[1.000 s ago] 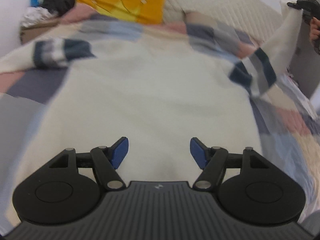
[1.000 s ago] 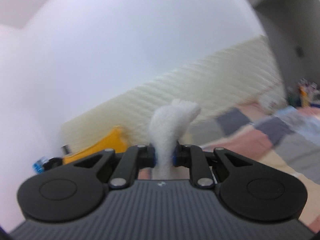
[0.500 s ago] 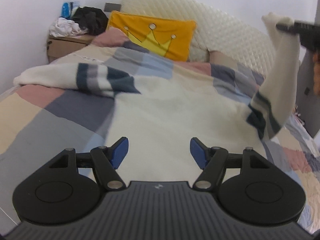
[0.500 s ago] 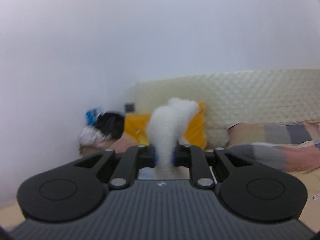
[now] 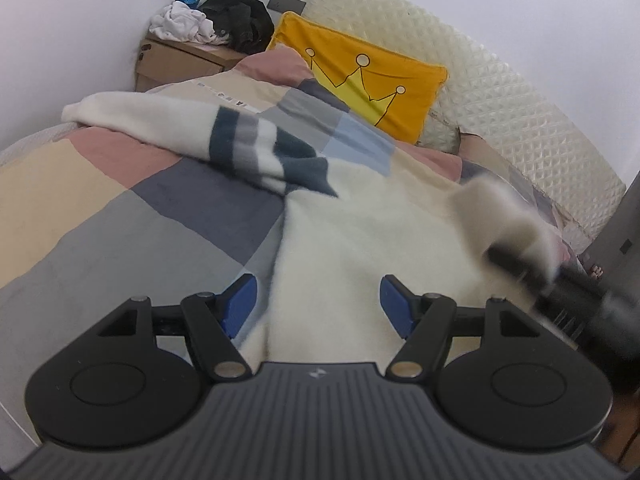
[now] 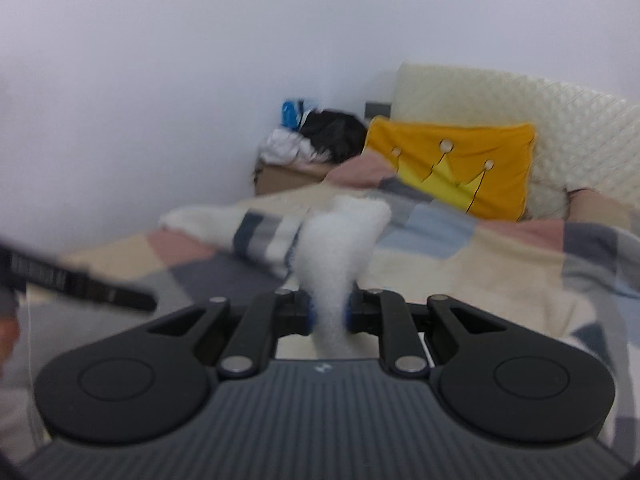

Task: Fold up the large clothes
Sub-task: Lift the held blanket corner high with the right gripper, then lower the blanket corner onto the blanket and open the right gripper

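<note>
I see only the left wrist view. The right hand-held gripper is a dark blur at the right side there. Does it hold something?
Observer: Yes. In the right wrist view the right hand-held gripper is shut on a cream sleeve end of the sweater.
Operator: Does the fabric pass beyond the pads?
Observer: Yes, a fluffy tuft stands up above the blue pads.
Operator: Is my left hand-held gripper visible from there?
Observer: Only as a blurred dark bar at the left edge. Its jaws do not show there; your own view shows them open.

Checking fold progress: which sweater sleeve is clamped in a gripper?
The plain cream sleeve end, pinched in the right gripper; the other, striped sleeve lies free on the bed.
</note>
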{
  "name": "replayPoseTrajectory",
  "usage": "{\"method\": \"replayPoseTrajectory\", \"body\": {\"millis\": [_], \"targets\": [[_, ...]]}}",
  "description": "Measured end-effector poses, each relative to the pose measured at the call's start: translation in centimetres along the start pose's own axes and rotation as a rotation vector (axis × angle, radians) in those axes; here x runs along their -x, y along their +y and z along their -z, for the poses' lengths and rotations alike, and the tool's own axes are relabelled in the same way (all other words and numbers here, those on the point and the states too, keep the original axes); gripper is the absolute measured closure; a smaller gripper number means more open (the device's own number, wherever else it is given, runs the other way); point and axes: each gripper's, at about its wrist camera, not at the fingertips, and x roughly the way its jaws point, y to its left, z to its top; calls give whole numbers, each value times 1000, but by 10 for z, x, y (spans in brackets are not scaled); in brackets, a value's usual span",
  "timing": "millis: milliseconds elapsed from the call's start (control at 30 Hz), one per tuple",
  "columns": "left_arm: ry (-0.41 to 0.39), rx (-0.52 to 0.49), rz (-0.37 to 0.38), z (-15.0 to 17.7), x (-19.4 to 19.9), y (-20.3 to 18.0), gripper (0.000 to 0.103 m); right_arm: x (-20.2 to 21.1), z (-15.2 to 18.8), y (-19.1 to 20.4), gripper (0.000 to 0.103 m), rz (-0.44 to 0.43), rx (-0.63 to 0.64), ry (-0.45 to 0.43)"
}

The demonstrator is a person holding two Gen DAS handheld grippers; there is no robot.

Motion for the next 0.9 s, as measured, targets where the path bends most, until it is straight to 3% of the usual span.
{"method": "replayPoseTrajectory", "body": {"millis": [233,533,600,633,667,733,767,900], "targets": [[25,-21,-21,5,-18,-6,30,-9,53,18,86,-63,-11,103],[36,33,18,7,-38,-3,30,-14,76,25,85,-119,4,158],[45,61,42,7,-43,0,30,-16,77,22,80,-129,-43,186],[49,78,50,7,-44,2,30,-17,76,20,71,-145,-80,213],[52,95,59,7,-46,4,29,-18,76,19,54,-168,-106,233],[61,137,85,7,-49,9,28,-10,76,18,30,-197,-144,244],[67,154,95,6,-50,11,28,-4,75,18,25,-205,-153,242],[86,169,103,10,-54,11,28,17,64,12,25,-209,-168,227]]}}
